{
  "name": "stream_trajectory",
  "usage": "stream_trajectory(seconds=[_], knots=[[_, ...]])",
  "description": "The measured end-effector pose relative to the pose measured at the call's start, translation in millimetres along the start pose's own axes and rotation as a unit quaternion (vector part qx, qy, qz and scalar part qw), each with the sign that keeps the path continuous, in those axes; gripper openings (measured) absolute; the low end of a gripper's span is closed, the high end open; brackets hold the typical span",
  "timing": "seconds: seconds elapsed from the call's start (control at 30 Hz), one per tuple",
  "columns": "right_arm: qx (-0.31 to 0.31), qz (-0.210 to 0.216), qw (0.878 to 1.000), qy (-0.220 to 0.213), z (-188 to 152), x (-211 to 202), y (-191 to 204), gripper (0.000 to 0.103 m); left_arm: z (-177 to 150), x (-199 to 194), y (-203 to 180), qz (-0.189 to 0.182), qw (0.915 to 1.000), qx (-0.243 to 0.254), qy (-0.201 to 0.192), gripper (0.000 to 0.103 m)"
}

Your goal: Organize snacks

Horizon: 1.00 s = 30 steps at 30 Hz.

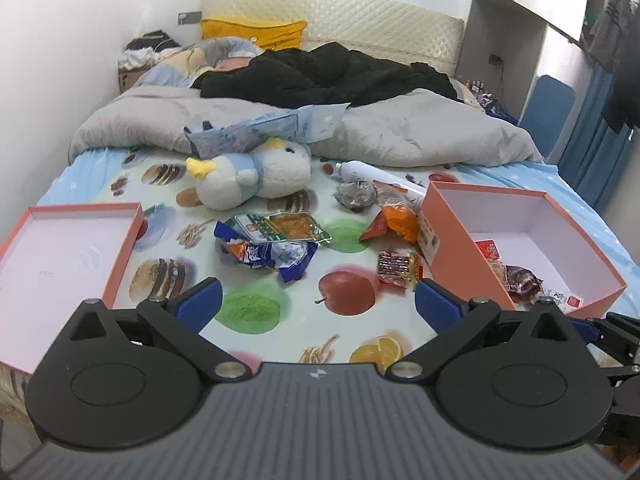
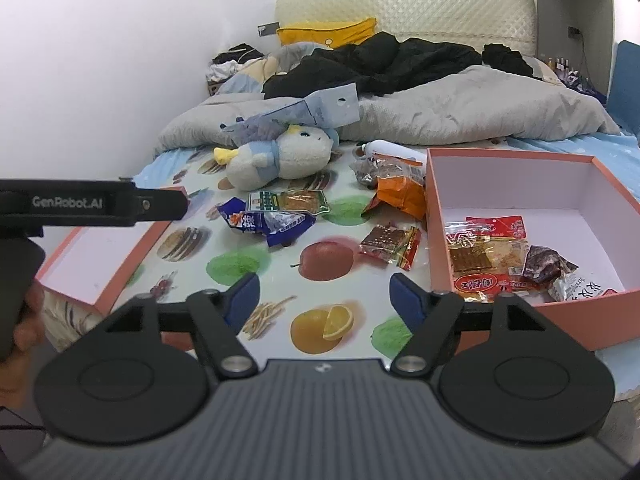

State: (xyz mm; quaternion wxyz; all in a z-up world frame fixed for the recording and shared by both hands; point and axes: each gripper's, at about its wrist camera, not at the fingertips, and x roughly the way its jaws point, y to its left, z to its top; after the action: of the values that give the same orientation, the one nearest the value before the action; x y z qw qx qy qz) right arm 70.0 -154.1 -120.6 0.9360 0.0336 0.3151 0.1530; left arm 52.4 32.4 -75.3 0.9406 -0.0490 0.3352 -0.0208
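Over the bed [image 2: 400, 332], both hand-held grippers, left [image 1: 316, 300] and right [image 2: 324, 296], are hovering open and empty, the red snack packet [image 2: 390, 245] lying just beyond the right one.

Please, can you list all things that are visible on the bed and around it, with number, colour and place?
box: 1, pink, right on the sheet, several snack packets inside
lid: 1, pink, left on the sheet
blue packet: 1, mid sheet, crumpled
green packet: 1, on the blue one's far edge
red packet: 1, left of the box
orange packet: 1, at the box's far left corner
dark packet: 1, behind the orange one
bottle: 1, white, lying behind the packets
plush toy: 1, white and blue, beyond the packets
quilt: 1, grey, farther up
black clothes: heap, near the headboard
yellow pillow: 1, at the headboard
left gripper: fingers open, empty
right gripper: fingers open, empty
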Motion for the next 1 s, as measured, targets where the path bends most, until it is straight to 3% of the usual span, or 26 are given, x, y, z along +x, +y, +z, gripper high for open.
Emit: stream_trajectory(seconds=[0.43,0.77,1.0], knots=[[-0.003,-0.003,1.0,0.02,9,32,7,0.073,2,47,39,0.006,0.9993,-0.037,0.002,0.103],[-0.001,-0.011,0.999,0.044,17,69,7,0.073,5,99,62,0.01,0.9985,-0.037,0.039,0.103],[-0.003,-0.008,0.998,0.059,27,106,6,0.073,6,145,86,0.028,0.993,-0.077,0.085,0.103]])
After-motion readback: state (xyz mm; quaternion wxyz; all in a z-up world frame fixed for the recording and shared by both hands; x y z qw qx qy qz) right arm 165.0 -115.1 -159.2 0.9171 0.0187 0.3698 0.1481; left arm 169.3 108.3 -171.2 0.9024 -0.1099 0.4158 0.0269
